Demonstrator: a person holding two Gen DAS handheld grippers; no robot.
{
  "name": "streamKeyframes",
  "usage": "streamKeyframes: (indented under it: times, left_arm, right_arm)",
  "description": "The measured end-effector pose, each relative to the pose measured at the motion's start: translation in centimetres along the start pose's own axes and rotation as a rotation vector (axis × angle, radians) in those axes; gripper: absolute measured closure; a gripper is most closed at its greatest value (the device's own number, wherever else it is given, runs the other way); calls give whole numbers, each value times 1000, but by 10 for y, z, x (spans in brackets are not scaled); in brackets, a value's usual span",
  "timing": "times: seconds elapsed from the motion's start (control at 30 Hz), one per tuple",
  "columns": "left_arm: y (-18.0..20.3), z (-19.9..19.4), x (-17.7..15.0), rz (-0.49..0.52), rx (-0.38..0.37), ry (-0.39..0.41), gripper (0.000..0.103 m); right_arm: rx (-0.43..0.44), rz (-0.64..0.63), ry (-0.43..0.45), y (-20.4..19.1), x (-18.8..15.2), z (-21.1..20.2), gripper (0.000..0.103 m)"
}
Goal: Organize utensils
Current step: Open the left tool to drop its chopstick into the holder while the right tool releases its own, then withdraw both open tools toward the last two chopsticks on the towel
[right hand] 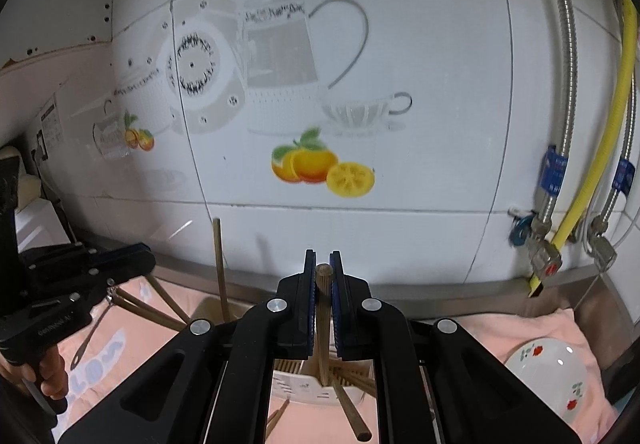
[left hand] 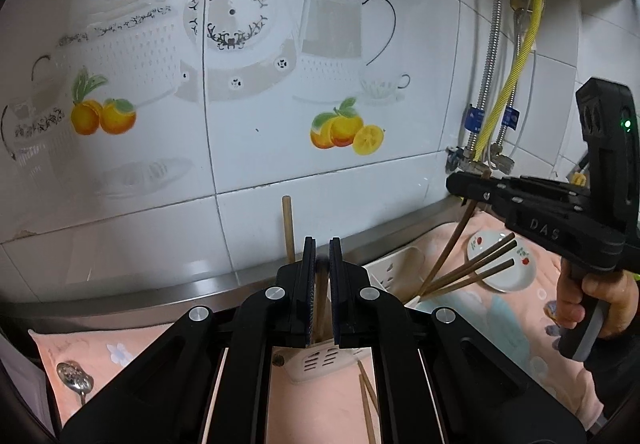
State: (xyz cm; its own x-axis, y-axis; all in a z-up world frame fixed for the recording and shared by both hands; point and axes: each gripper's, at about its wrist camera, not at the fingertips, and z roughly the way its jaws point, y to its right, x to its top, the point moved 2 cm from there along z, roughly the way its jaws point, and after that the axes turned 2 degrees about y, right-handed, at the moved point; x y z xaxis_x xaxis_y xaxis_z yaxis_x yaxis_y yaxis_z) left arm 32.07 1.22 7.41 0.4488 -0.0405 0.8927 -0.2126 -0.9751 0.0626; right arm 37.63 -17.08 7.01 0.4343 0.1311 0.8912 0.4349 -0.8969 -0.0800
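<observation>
My left gripper (left hand: 322, 264) is shut on a wooden chopstick (left hand: 321, 300) and holds it upright above a white slotted utensil holder (left hand: 320, 358) on the pink cloth. My right gripper (right hand: 323, 272) is shut on another wooden chopstick (right hand: 323, 316) and holds it upright over the holder (right hand: 304, 388), its lower end down among several chopsticks there. In the left wrist view the right gripper (left hand: 460, 186) is at the right with its chopstick (left hand: 448, 248) slanting down into the holder. In the right wrist view the left gripper (right hand: 144, 256) is at the left.
A white plate with red flowers (left hand: 504, 268) lies on the pink cloth, also in the right wrist view (right hand: 548, 376). A metal spoon (left hand: 74, 378) lies at the left. Loose chopsticks (left hand: 366, 400) lie on the cloth. One chopstick (left hand: 287, 224) stands against the tiled wall. Hoses (right hand: 592, 148) and valves fill the right corner.
</observation>
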Motion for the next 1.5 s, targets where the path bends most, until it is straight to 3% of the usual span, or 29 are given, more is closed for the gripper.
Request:
streamKeyframes:
  times: [0.1, 0.17, 0.33, 0.63, 0.83, 1.17, 1.5]
  left_arm:
    - [0, -3, -1, -2, -5, 1, 93]
    - [0, -7, -1, -4, -6, 9, 79]
    - [2, -22, -4, 1, -2, 26, 63]
    - [-3, -54, -31, -30, 20, 39, 39]
    - [-4, -69, -56, -45, 29, 21, 29]
    - [1, -81, -95, -47, 50, -7, 9]
    - [3, -89, -118, -55, 67, -36, 5]
  right_arm:
    - [6, 9, -14, 1, -4, 2, 96]
    - [2, 8, -11, 1, -4, -1, 96]
    - [5, 2, 12, -2, -4, -19, 91]
    - [10, -21, 18, -19, -28, -60, 71]
    - [14, -33, 5, -31, -54, -77, 64]
    - [9, -32, -30, -44, -100, -90, 44]
    - [-1, -34, -44, -56, -133, -100, 25]
